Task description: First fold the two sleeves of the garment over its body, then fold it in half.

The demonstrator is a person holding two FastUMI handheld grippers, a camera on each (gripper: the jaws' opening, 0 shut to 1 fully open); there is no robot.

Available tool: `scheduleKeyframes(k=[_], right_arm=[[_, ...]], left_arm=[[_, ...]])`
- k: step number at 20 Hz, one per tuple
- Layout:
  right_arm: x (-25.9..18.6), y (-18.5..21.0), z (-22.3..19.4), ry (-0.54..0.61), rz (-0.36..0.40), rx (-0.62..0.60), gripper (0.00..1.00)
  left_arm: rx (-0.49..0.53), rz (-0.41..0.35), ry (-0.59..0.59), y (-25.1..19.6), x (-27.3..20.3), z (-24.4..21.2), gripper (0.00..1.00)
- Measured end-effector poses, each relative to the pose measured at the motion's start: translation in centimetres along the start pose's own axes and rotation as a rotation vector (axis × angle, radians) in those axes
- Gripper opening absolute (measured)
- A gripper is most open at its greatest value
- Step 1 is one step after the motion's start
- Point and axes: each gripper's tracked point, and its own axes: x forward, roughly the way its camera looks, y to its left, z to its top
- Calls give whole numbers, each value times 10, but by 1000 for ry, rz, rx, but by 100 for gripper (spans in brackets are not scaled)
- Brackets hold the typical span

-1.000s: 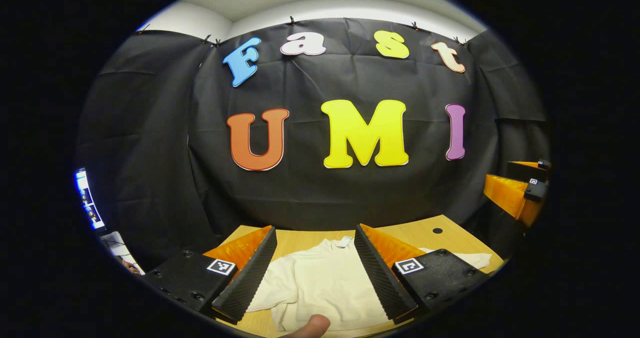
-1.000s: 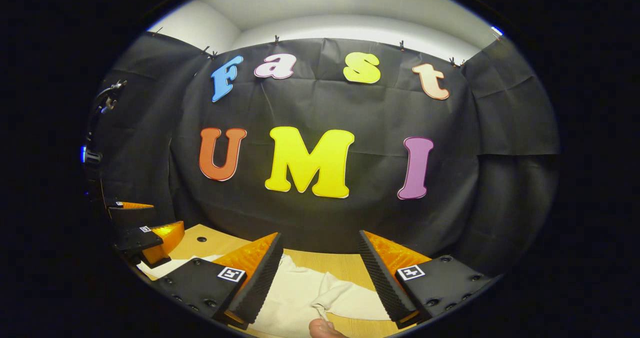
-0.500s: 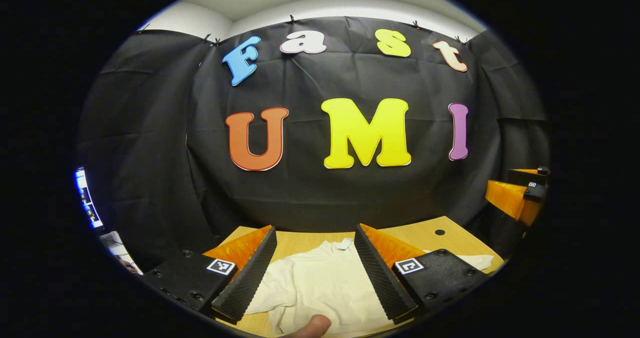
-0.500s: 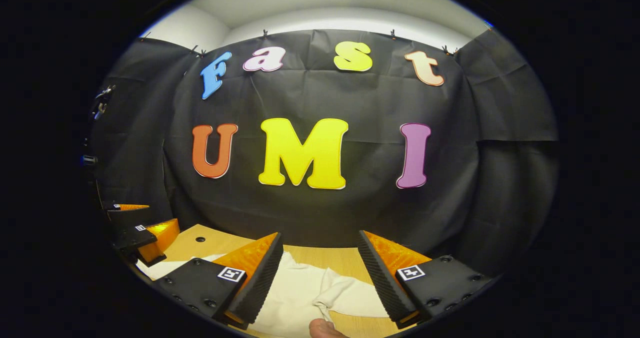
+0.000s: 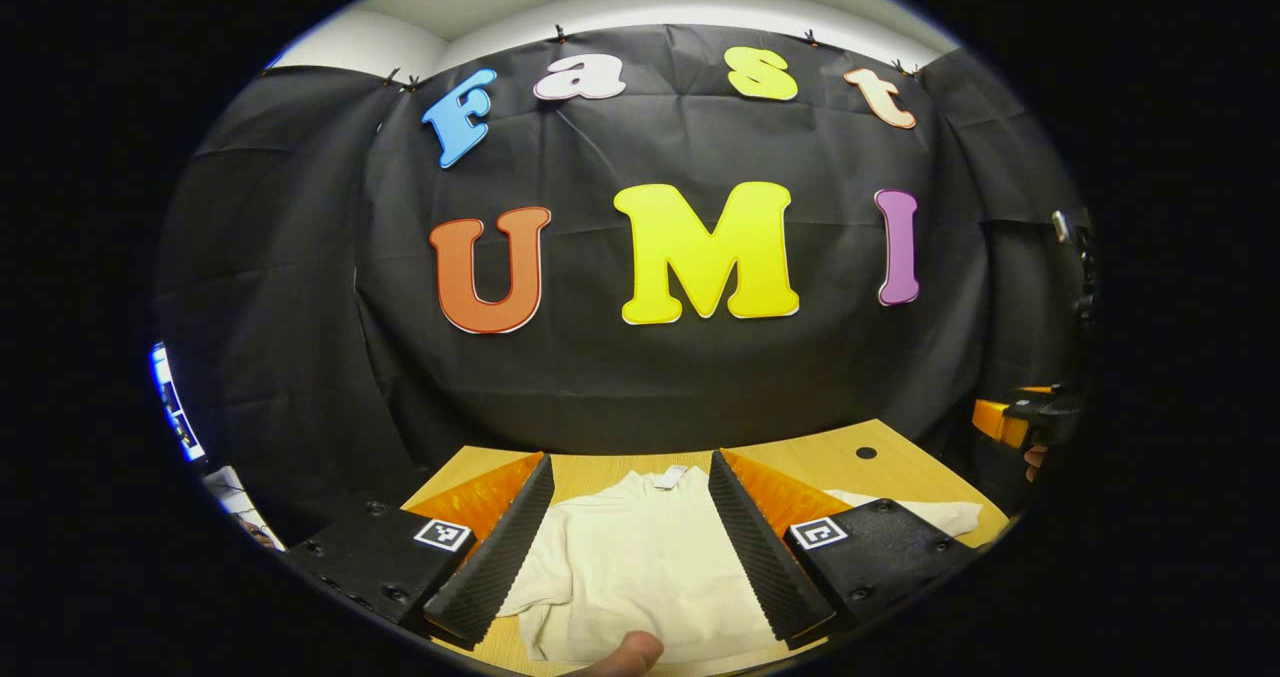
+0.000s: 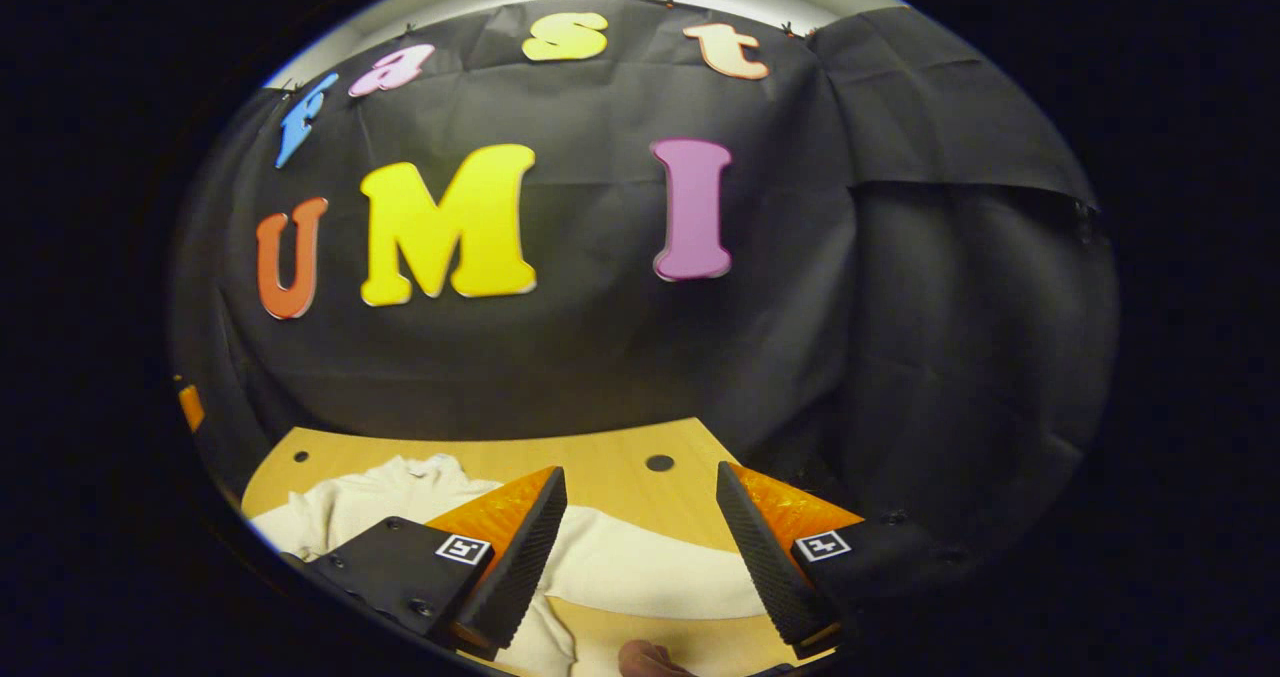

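Observation:
A cream long-sleeved garment lies flat on the wooden table, collar label at the far side. My left gripper hovers open over its body, nothing between the fingers. One sleeve runs out to the right past the right finger. In the right gripper view that sleeve stretches across the gap of my open right gripper, with the garment's body off to the left. The right gripper also appears at the far right edge of the left gripper view.
The table has a round hole near its far right corner and ends at the black cloth wall. A lit screen stands beyond the table's left side. A person's fingertip shows at the bottom.
The right gripper has swung and moved to the right, so the outstretched sleeve now lies between its fingers. The left gripper has hardly moved.

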Motion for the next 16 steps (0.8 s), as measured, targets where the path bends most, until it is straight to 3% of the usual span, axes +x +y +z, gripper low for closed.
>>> scheduleKeyframes(k=[4, 7, 11, 16], right_arm=[[43, -79, -84, 188, -130, 34, 94], [70, -115, -140, 322, -195, 72, 95], [88, -139, -190, 490, -242, 153, 95], [99, -146, -213, 619, -234, 201, 96]], left_arm=[[54, 24, -13, -15, -7, 3, 99], [70, 45, 5, -29, -11, -2, 99], [79, 82, 36, -45, -20, -12, 100], [82, 137, 60, -51, -32, -22, 100]])
